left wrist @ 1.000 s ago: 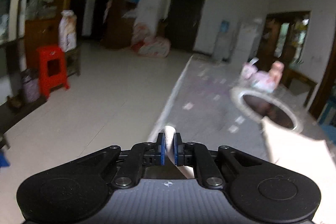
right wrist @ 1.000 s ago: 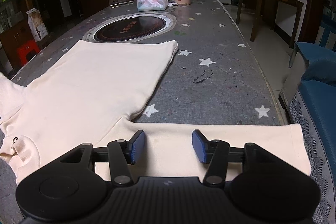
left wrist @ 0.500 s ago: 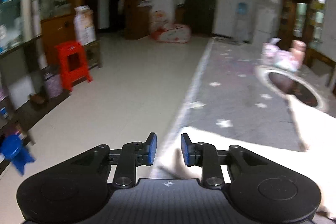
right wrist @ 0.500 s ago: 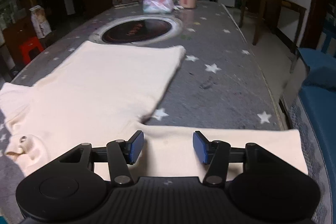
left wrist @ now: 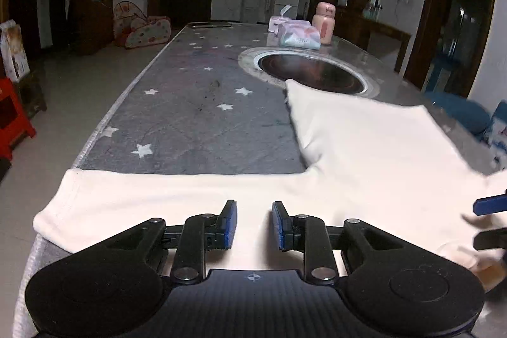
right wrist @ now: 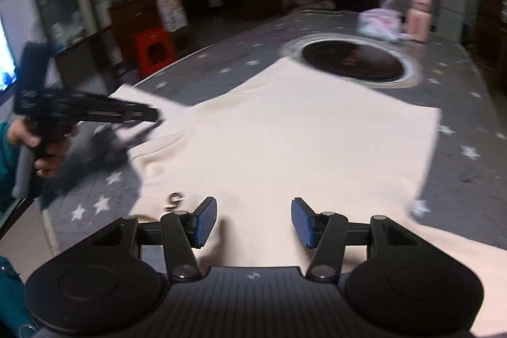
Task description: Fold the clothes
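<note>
A cream long-sleeved shirt (left wrist: 374, 148) lies spread flat on the grey star-patterned table (left wrist: 196, 122). One sleeve (left wrist: 133, 195) stretches toward the table's left edge. My left gripper (left wrist: 253, 224) hovers open just above that sleeve, holding nothing. In the right wrist view the shirt (right wrist: 285, 141) fills the middle, its neck label (right wrist: 176, 198) near the left finger. My right gripper (right wrist: 253, 220) stands wide open over the collar area with nothing between its pads. A person's hand (right wrist: 47, 154) holds the left gripper (right wrist: 153, 116) above the sleeve.
A round black cooktop (left wrist: 312, 73) is set into the table past the shirt's hem. A tissue pack (left wrist: 298, 37) and a pink bottle (left wrist: 324, 24) stand behind it. A red stool (right wrist: 153, 51) is on the floor to the left. Blue seating (left wrist: 462, 110) lies to the right.
My left gripper opened and let go of the sleeve, which now lies flat on the table. My right gripper swung left from the right sleeve to the collar and opened wider.
</note>
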A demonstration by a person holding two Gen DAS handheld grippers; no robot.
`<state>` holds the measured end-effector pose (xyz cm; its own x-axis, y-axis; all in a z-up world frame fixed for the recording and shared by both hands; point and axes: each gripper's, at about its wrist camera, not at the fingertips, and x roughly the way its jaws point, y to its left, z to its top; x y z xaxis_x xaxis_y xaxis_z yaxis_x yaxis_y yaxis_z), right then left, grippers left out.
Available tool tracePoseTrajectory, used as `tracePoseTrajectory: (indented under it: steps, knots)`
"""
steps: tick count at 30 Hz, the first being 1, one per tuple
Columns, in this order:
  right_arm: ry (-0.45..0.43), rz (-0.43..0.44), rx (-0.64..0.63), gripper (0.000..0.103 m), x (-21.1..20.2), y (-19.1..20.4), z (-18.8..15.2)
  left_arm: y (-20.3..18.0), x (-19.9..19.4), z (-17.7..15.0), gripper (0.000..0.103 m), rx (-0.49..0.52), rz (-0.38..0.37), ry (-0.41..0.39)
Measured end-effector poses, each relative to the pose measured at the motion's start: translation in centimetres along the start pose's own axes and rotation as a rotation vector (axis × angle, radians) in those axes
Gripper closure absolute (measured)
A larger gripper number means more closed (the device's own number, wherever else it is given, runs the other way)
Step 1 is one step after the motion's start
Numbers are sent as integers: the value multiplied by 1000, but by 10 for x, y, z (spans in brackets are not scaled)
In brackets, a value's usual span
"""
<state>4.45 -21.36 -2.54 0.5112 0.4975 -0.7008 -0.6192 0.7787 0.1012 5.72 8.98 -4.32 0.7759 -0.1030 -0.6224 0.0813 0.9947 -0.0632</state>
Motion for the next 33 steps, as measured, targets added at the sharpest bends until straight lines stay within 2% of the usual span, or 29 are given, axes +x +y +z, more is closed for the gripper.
tracePoseTrajectory:
  steps: [3, 8, 10, 17, 19, 21, 23, 25, 28, 31, 33]
  knots:
    - [34, 30, -45, 50, 11, 13, -3, 5, 0, -3, 74, 61, 54, -13]
    - [72, 60, -139, 49, 10, 28, -16, 34, 6, 2, 74, 40, 130, -24]
    - [81, 68, -147, 49, 6, 29, -19, 39, 9, 4, 73, 55, 178, -32]
    - [119, 87, -210, 49, -2, 34, -25, 50, 15, 10, 72, 82, 272, -31]
    - [117, 87, -204, 50, -4, 34, -25, 47, 8, 12, 74, 55, 247, -13]
    - [99, 85, -192, 50, -8, 33, -24, 36, -4, 13, 75, 40, 178, -17]
    - [76, 78, -174, 50, -13, 31, -21, 21, -20, 13, 75, 30, 78, -24]
    - [50, 67, -152, 50, -19, 27, -18, 7, -36, 10, 75, 14, -56, -30]
    - [19, 44, -107, 50, -25, 20, -17, -16, -49, 1, 77, 50, -196, -19]
    - [8, 15, -53, 50, -29, 9, -21, -31, -46, -11, 79, 80, -269, 18]
    - [13, 4, -10, 50, -30, 1, -27, -35, -41, -20, 79, 103, -269, 58]
